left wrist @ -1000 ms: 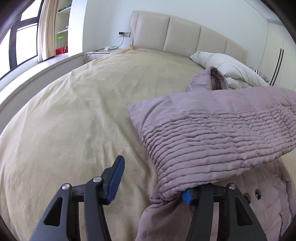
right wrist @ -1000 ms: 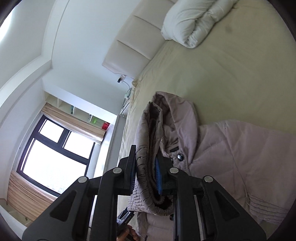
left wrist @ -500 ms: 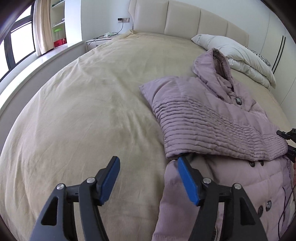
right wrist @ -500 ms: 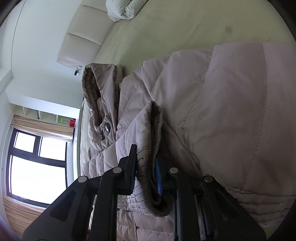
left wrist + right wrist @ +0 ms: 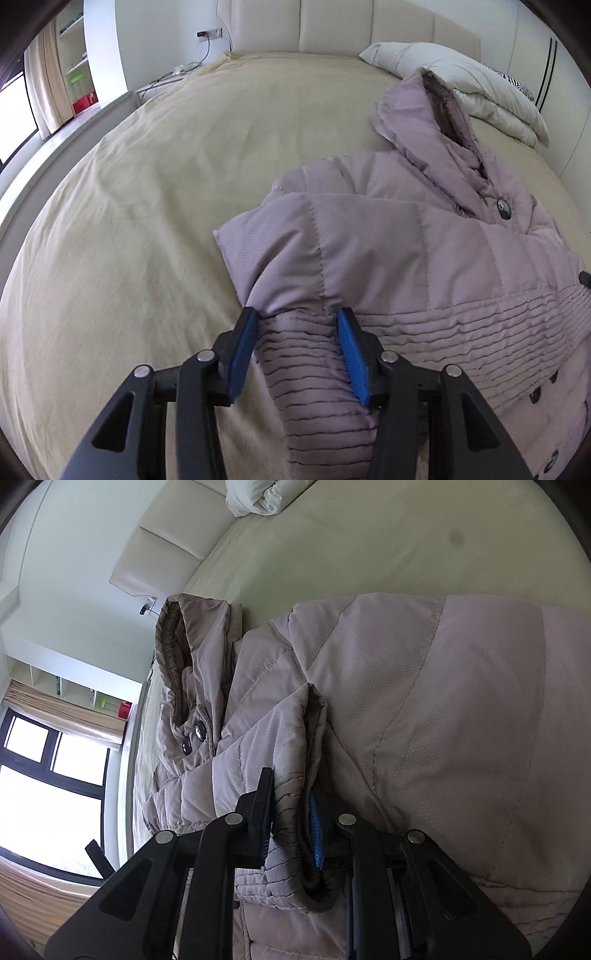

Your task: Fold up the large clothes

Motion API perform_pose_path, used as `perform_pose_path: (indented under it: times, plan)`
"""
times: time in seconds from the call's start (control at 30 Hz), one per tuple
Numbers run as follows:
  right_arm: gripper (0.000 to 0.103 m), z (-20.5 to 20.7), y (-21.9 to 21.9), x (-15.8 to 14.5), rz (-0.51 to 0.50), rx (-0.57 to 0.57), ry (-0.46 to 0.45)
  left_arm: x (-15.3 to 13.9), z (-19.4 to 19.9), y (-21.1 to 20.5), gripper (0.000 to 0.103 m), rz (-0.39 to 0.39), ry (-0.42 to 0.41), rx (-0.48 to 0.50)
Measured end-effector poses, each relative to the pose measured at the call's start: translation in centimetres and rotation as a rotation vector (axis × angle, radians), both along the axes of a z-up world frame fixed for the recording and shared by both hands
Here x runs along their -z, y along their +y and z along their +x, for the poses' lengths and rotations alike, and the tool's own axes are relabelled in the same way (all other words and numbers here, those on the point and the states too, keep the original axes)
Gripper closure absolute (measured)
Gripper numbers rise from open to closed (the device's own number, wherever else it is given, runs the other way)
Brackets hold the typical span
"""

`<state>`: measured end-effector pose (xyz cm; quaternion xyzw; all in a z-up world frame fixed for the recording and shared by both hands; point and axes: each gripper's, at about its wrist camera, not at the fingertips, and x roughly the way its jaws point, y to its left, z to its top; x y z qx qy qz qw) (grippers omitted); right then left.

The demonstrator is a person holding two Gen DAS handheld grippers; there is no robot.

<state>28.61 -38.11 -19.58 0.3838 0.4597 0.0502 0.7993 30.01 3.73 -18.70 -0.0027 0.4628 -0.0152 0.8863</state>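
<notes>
A mauve quilted hooded jacket (image 5: 424, 258) lies on the beige bed, hood toward the pillows, with one sleeve folded across its front. My left gripper (image 5: 295, 343) is open, its blue pads either side of the jacket's ribbed left edge, where the folded sleeve (image 5: 351, 240) bends. In the right wrist view my right gripper (image 5: 293, 812) is shut on the sleeve cuff (image 5: 295, 867), held low over the jacket's body (image 5: 443, 720).
The beige bed (image 5: 147, 184) stretches left and ahead of the jacket. White pillows (image 5: 461, 81) lie at the padded headboard (image 5: 351, 22). A nightstand with cables (image 5: 166, 77) and a window with curtains (image 5: 48, 757) stand beside the bed.
My right gripper has carried the sleeve down across the jacket's front. My left gripper moved in from beside the jacket and narrowed around its left edge.
</notes>
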Motion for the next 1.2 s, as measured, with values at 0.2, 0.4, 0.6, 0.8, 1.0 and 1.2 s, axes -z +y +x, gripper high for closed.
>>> perform_pose_path:
  times: [0.2, 0.4, 0.6, 0.8, 1.0, 1.2]
  plan:
    - [0.086, 1.1, 0.8, 1.0, -0.081, -0.022, 0.012, 0.4, -0.5, 0.9, 0.046, -0.027, -0.002, -0.028]
    - [0.086, 0.3, 0.3, 0.5, -0.078, -0.012, -0.014, -3.2, -4.4, -0.9, 0.047, 0.028, -0.162, -0.013]
    - [0.086, -0.1, 0.4, 1.0, -0.076, -0.022, -0.020, 0.3, -3.5, -0.9, 0.045, -0.031, -0.033, 0.031]
    - [0.085, 0.1, 0.3, 0.8, -0.078, -0.023, -0.023, -3.1, -2.2, 2.4, 0.051, -0.199, -0.060, -0.045]
    - [0.085, -0.1, 0.1, 1.0, -0.069, -0.021, -0.035, -0.6, 3.6, 3.7, 0.045, -0.217, 0.040, -0.092]
    - [0.085, 0.1, -0.1, 1.7, -0.086, -0.028, -0.033, 0.8, 4.4, 2.6, 0.046, -0.113, 0.015, -0.084]
